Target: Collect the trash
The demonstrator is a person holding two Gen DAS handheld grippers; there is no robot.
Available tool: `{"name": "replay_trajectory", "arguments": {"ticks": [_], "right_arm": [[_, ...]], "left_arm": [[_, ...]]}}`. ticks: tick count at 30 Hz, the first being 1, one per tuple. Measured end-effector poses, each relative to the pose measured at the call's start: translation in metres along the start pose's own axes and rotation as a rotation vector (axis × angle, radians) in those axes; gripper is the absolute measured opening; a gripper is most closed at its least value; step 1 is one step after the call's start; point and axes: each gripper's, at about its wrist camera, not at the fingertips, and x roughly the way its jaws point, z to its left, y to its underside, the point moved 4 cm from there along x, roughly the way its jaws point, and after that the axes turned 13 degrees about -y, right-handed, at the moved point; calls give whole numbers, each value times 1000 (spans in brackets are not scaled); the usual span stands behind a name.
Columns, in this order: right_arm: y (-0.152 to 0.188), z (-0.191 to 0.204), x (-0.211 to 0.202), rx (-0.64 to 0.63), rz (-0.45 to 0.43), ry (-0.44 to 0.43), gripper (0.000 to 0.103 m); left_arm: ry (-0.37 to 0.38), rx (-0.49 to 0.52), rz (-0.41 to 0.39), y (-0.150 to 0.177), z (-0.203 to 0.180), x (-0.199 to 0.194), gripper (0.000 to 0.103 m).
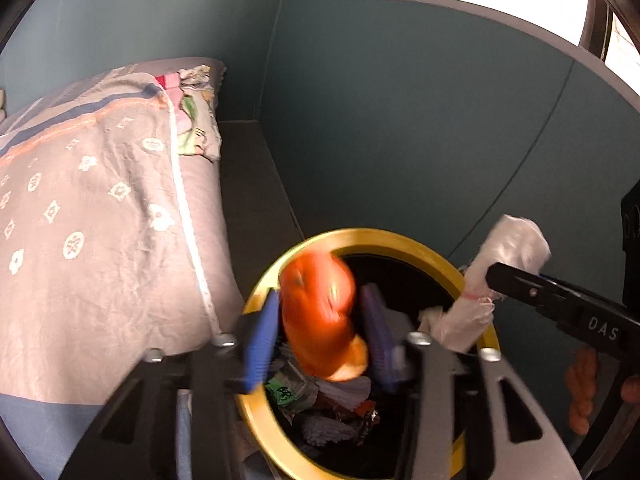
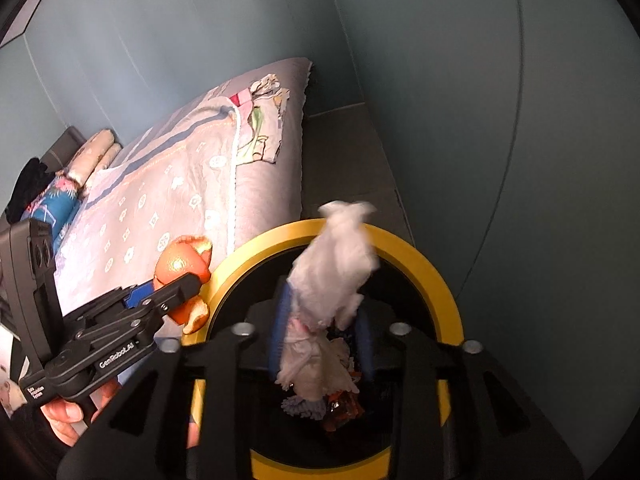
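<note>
A round bin with a yellow rim (image 1: 404,240) (image 2: 424,252) stands on the floor beside the bed, with several wrappers and scraps inside. My left gripper (image 1: 320,320) is over the bin mouth with an orange peel (image 1: 324,316) between its blue fingers; the peel is blurred and the right finger seems apart from it. From the right wrist view the left gripper (image 2: 180,292) looks closed on the peel (image 2: 182,264). My right gripper (image 2: 326,332) is shut on a white rolled plastic bag (image 2: 340,272) above the bin; the bag also shows in the left wrist view (image 1: 496,276).
A bed with a grey patterned cover (image 1: 100,220) (image 2: 180,184) lies left of the bin. Teal wall panels (image 1: 400,120) stand behind and to the right. A strip of grey floor (image 1: 248,184) runs between bed and wall.
</note>
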Motion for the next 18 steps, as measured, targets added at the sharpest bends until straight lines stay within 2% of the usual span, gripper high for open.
{"name": "replay_trajectory", "arguments": {"ticks": [1, 3, 5, 8, 11, 18], "right_arm": [[0, 1, -2, 6, -6, 1, 41], [1, 4, -6, 11, -18, 1, 42], [0, 9, -12, 9, -39, 5, 47], [0, 19, -19, 1, -55, 20, 50], [1, 31, -25, -21, -61, 41, 52], [12, 76, -11, -62, -12, -10, 55]], "left_arm": [[-5, -13, -8, -1, 4, -4, 55], [-6, -35, -33, -6, 13, -14, 59], [-12, -56, -57, -10, 22, -24, 67], [-12, -84, -84, -13, 37, -40, 68], [-47, -97, -116, -11, 56, -56, 68], [-137, -169, -122, 11, 123, -86, 68]]}}
